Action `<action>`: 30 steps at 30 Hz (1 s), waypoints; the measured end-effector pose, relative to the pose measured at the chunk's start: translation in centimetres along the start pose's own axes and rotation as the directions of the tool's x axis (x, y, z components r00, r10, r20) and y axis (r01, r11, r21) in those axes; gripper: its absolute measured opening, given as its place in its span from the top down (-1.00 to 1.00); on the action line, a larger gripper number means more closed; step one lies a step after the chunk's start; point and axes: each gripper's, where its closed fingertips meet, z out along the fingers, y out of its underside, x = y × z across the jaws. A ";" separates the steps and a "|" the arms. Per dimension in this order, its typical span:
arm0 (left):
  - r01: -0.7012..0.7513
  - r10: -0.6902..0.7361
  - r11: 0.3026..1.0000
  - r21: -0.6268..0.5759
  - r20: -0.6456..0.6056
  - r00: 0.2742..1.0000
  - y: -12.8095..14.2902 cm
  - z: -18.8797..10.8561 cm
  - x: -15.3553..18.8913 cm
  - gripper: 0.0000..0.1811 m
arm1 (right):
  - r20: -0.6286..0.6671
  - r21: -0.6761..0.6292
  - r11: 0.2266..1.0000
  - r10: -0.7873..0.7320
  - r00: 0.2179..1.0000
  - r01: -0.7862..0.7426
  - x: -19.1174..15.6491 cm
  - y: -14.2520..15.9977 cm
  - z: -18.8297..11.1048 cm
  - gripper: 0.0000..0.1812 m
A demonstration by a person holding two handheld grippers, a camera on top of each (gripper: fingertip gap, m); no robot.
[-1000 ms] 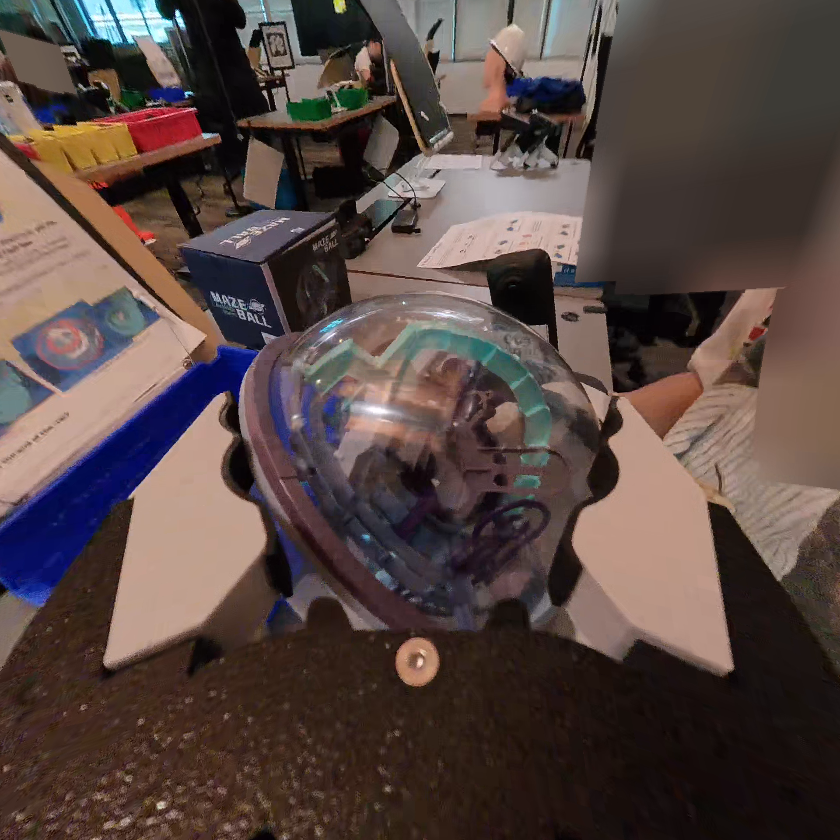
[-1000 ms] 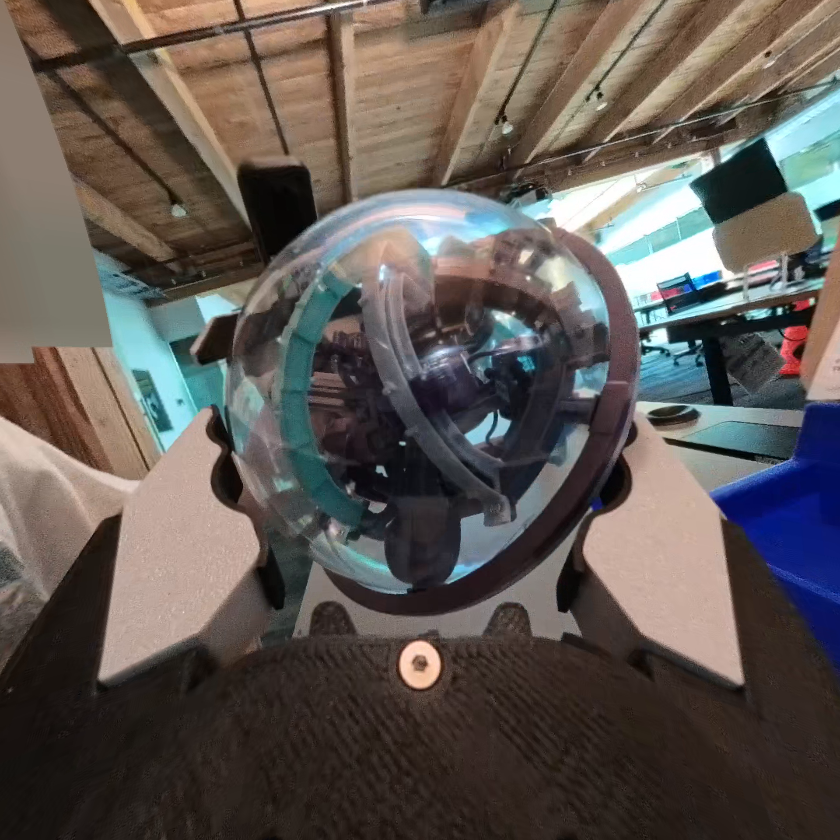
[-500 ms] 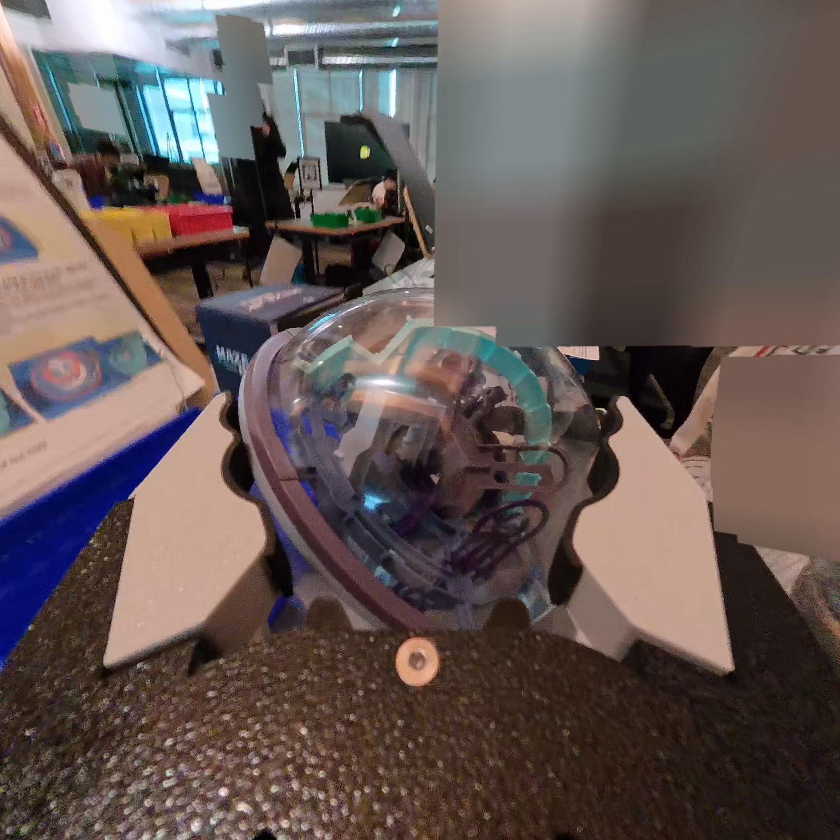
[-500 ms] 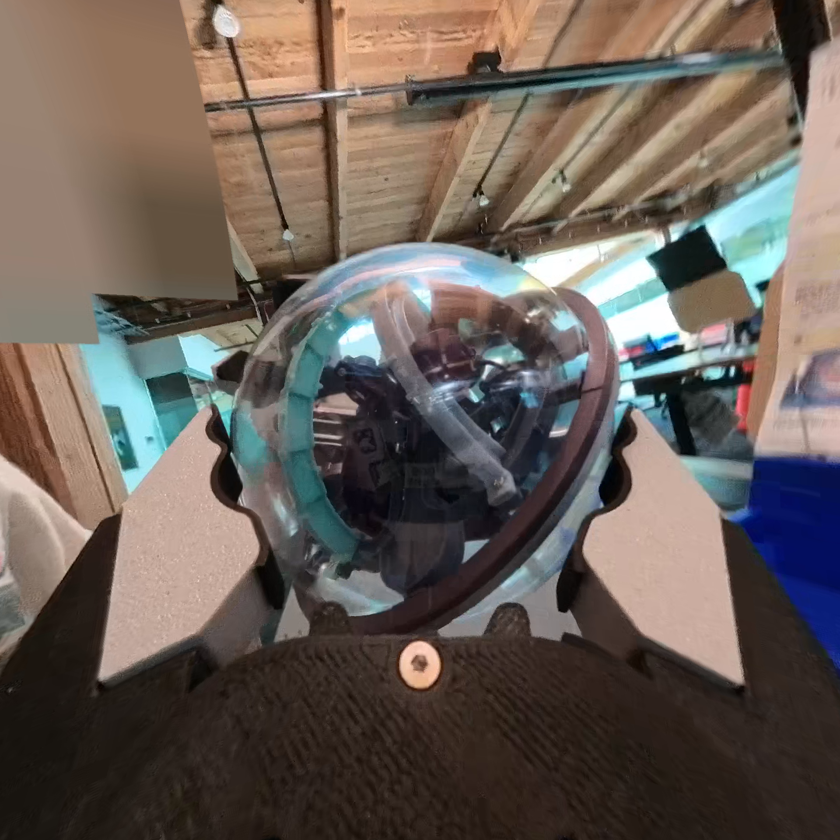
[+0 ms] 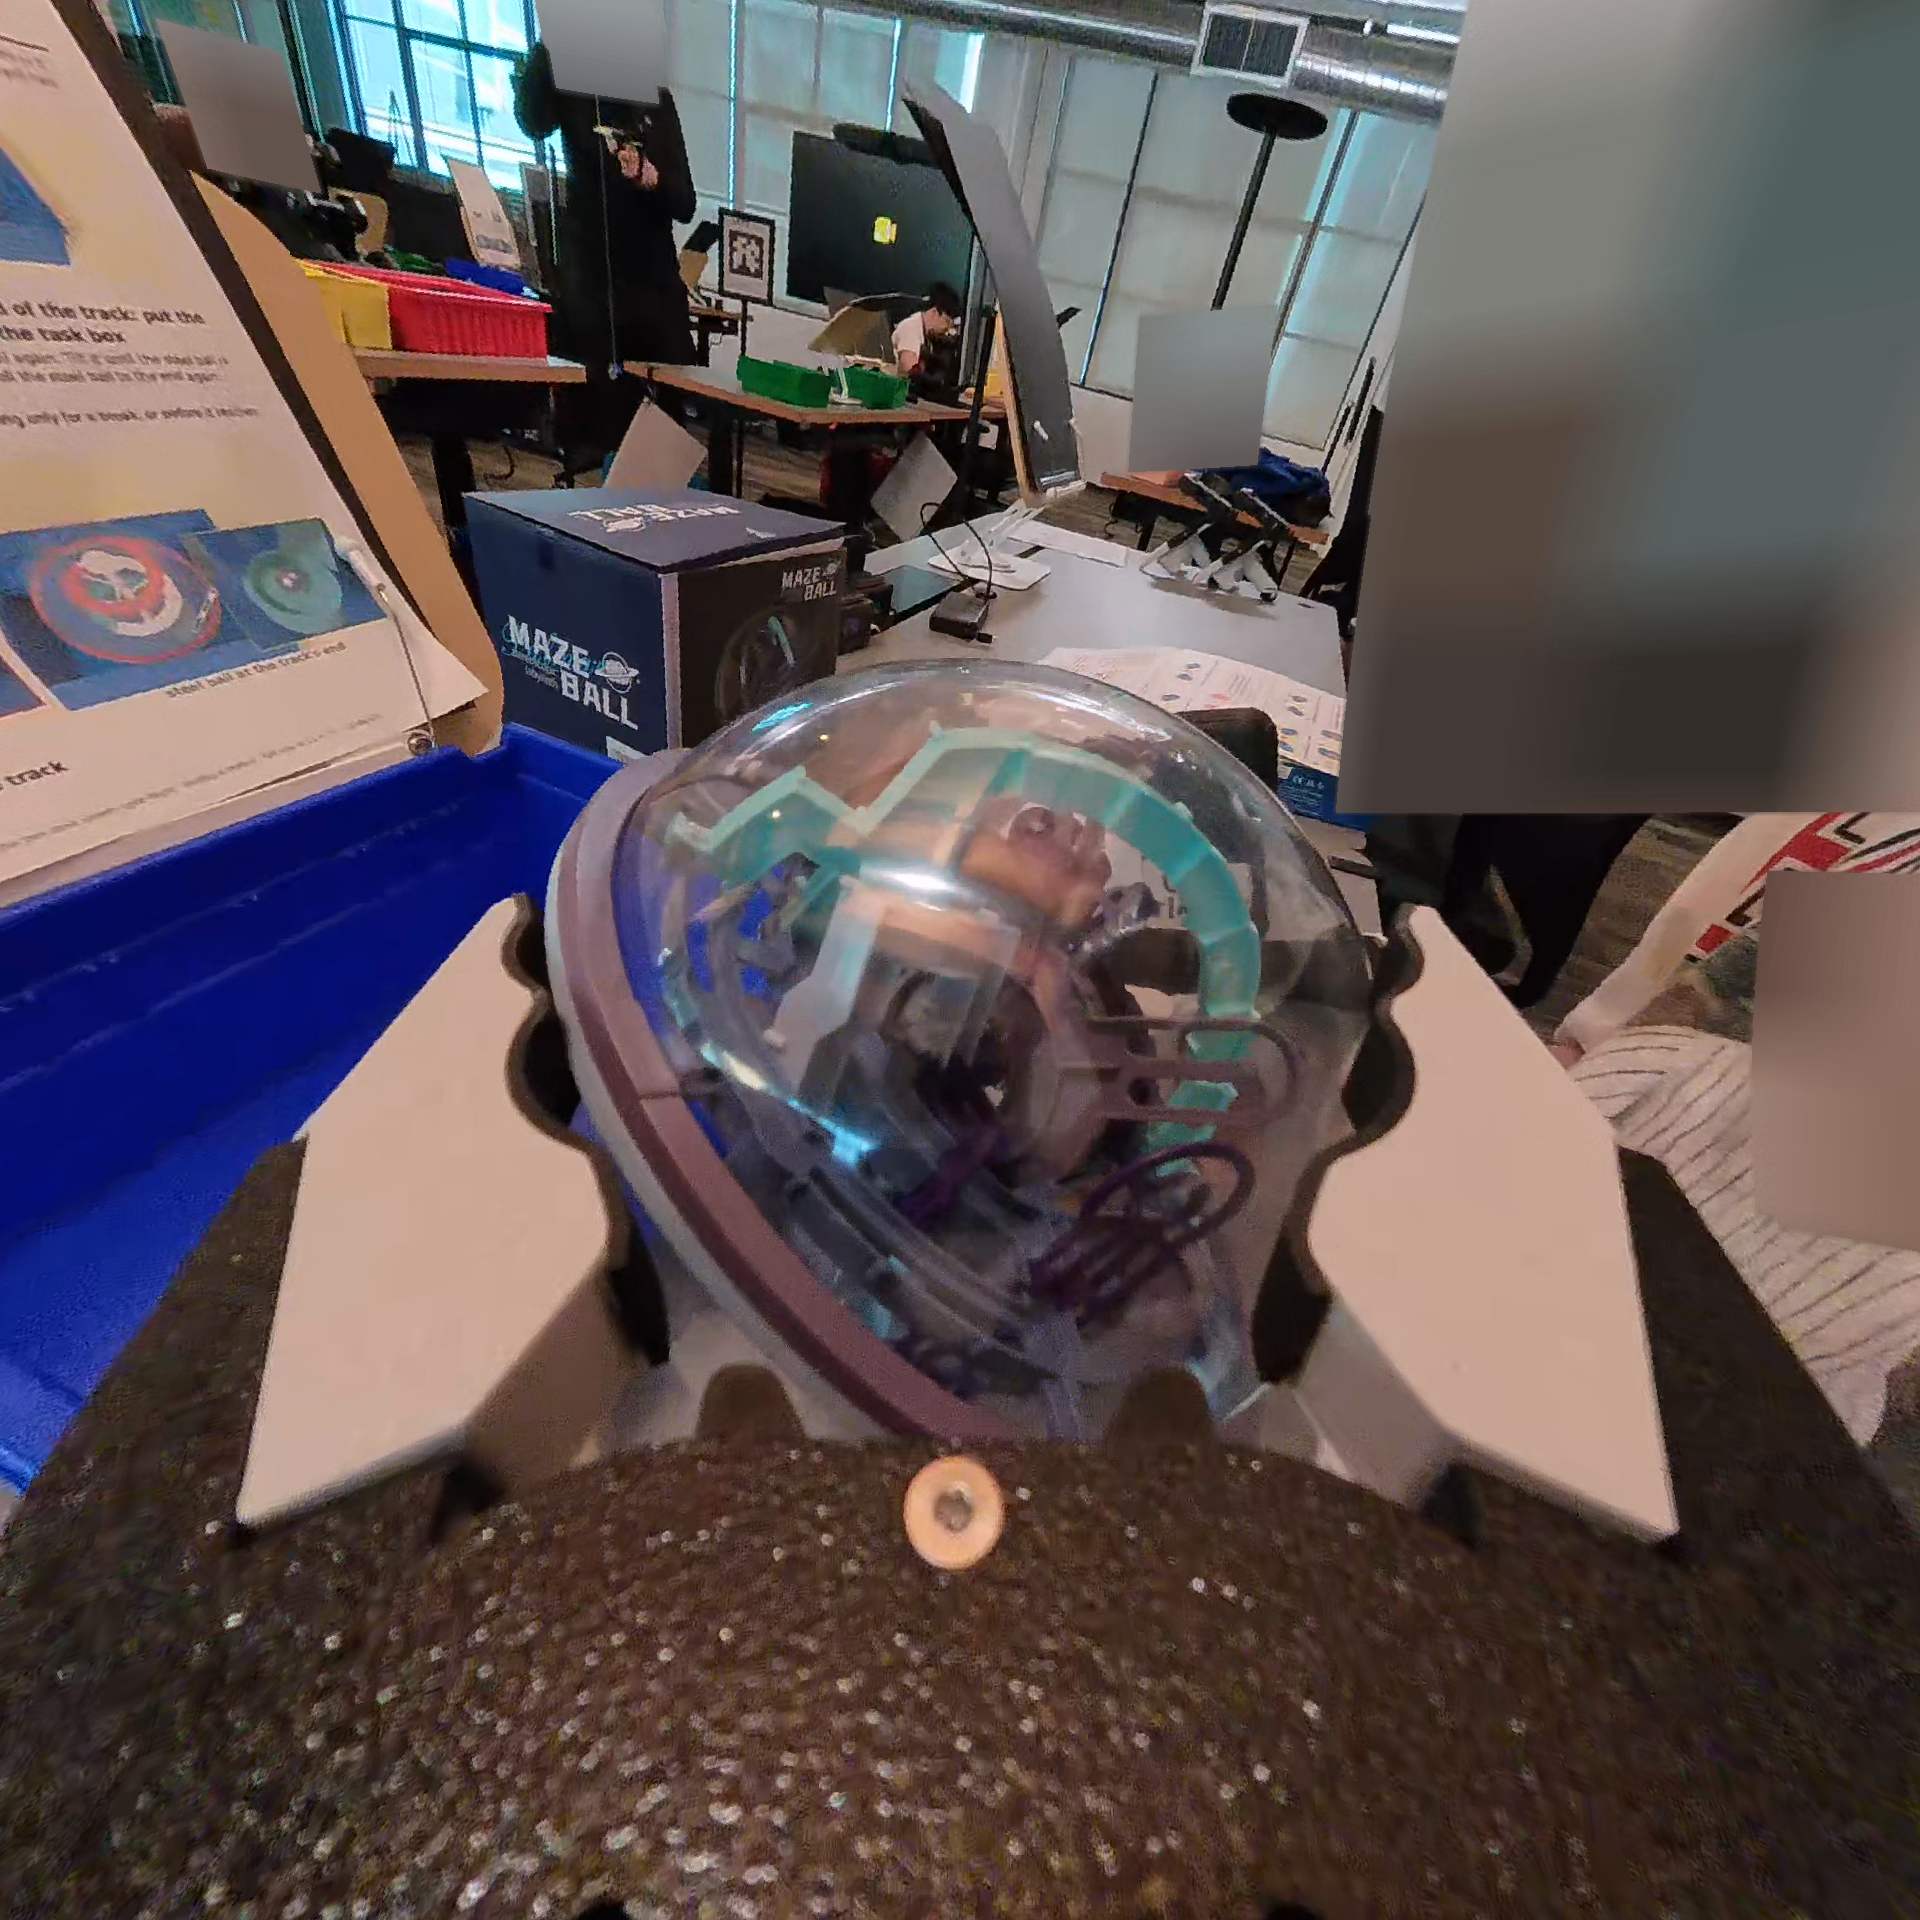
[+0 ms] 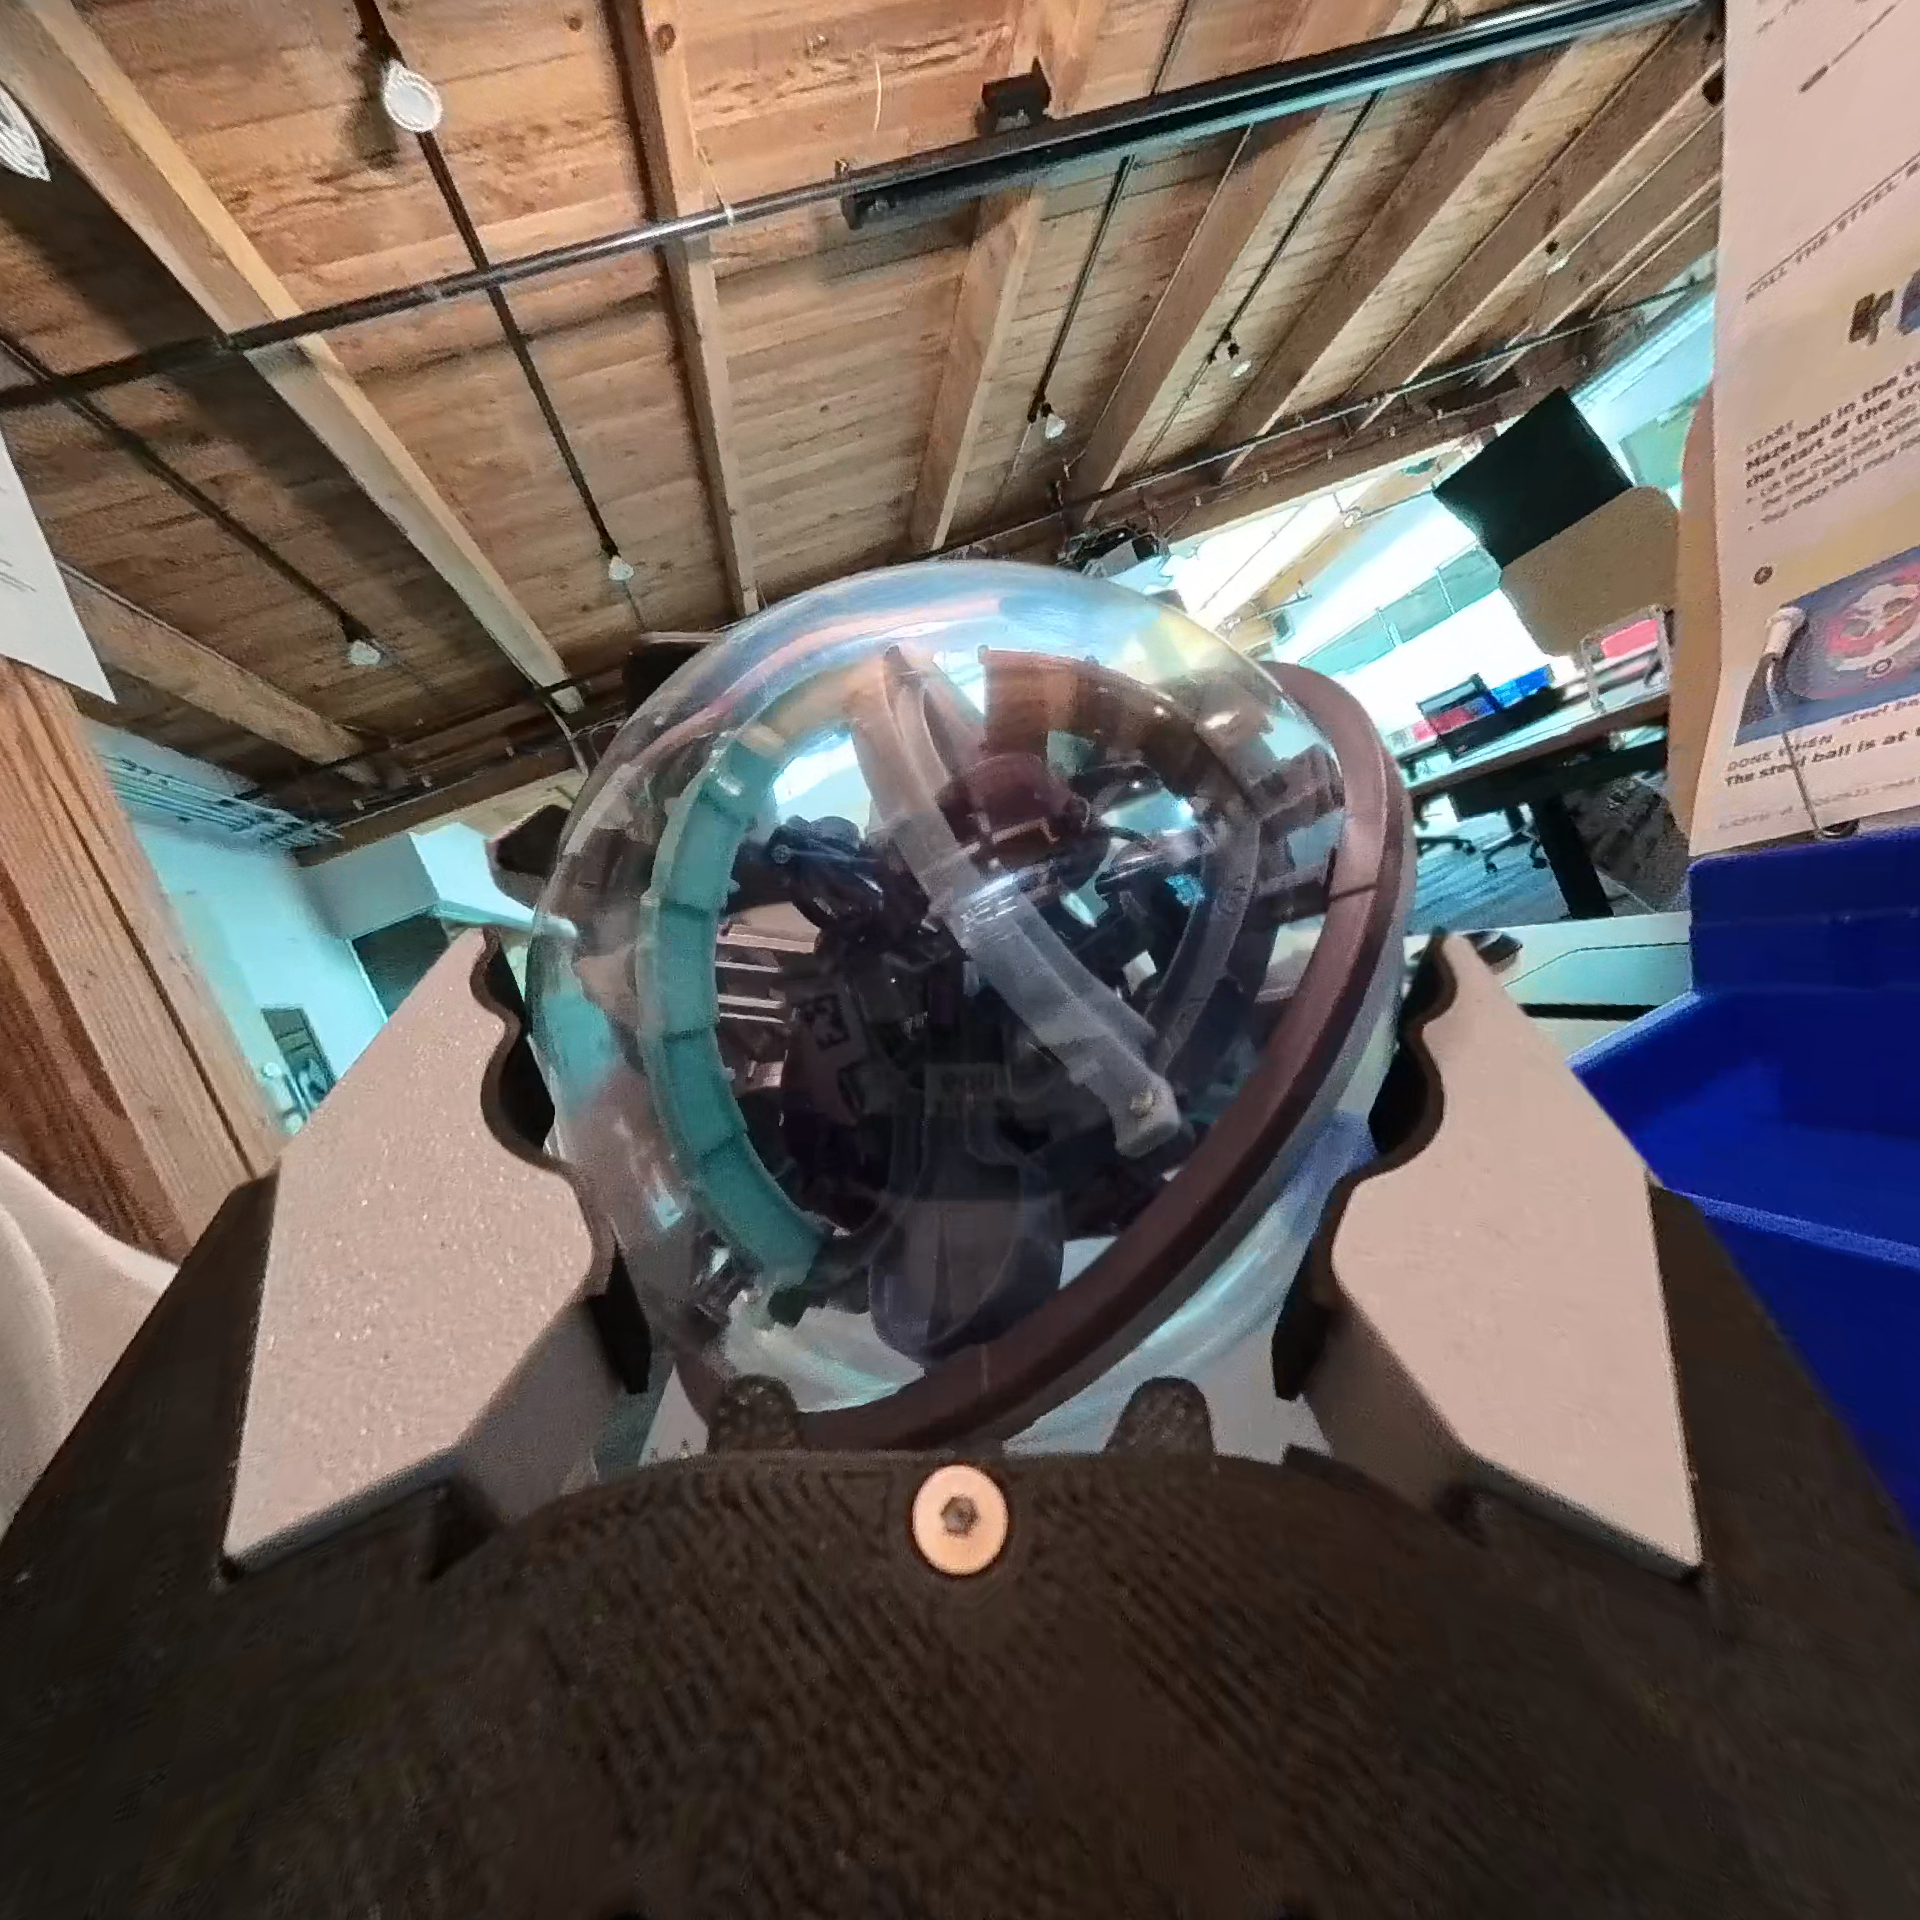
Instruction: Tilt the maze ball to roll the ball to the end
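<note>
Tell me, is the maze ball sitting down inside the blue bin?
No, the maze ball is held up between the left claw's fingers, with the blue bin off to the side.

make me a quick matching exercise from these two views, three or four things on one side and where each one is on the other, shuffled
Things:
1. maze ball
2. blue bin
3. dark blue box
4. wooden ceiling

Places:
a. above the sphere in the right wrist view
b. left of the left gripper
c. clamped between both grippers' jaws
d. on the table beyond the sphere, left wrist view

Pairs: 1-c, 2-b, 3-d, 4-a
</note>
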 end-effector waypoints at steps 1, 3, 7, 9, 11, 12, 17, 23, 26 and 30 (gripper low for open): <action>0.013 -0.013 1.000 -0.002 0.001 1.000 0.1 0.1 -0.4 -0.64 | -0.006 0.012 1.000 0.007 1.000 -0.007 0.4 -0.1 0.1 -0.76; 0.006 -0.007 1.000 0.012 0.006 1.000 -1.6 0.3 0.6 -0.64 | 0.001 0.054 0.998 0.026 1.000 -0.026 -0.3 -1.7 0.3 -0.75; -0.323 0.323 0.946 0.032 -0.021 0.946 -6.9 0.3 5.8 -0.63 | 0.141 0.203 0.951 -0.263 0.954 0.232 -6.0 -6.9 0.6 -0.75; -0.174 0.175 0.984 -0.026 0.007 0.985 -5.3 1.0 2.3 -0.63 | 0.094 0.176 0.982 -0.091 0.991 0.073 -2.3 -5.5 1.1 -0.75; -0.200 0.200 0.980 -0.018 -0.004 0.980 -4.8 0.9 2.6 -0.63 | 0.095 0.209 0.972 -0.129 0.987 0.107 -2.4 -5.3 0.7 -0.76; -0.222 0.222 0.975 -0.029 -0.007 0.975 -4.7 0.8 2.7 -0.63 | 0.104 0.199 0.973 -0.141 0.985 0.118 -2.6 -4.9 0.7 -0.76; -0.207 0.206 0.977 -0.051 -0.016 0.978 -4.5 1.2 2.3 -0.63 | 0.087 0.225 0.970 -0.112 0.990 0.090 -2.0 -4.9 0.6 -0.75; -0.204 0.203 0.977 -0.058 -0.016 0.979 -4.7 1.3 2.1 -0.63 | 0.086 0.231 0.969 -0.113 0.990 0.090 -1.9 -5.2 0.7 -0.75; -0.188 0.188 0.979 -0.079 -0.007 0.982 -4.5 1.4 1.7 -0.63 | 0.084 0.246 0.968 -0.080 0.993 0.057 -1.4 -5.0 0.8 -0.75; -0.266 0.266 0.959 -0.100 -0.012 0.964 -5.7 1.5 2.2 -0.63 | 0.118 0.324 0.943 -0.122 0.985 0.078 -1.9 -6.1 1.0 -0.75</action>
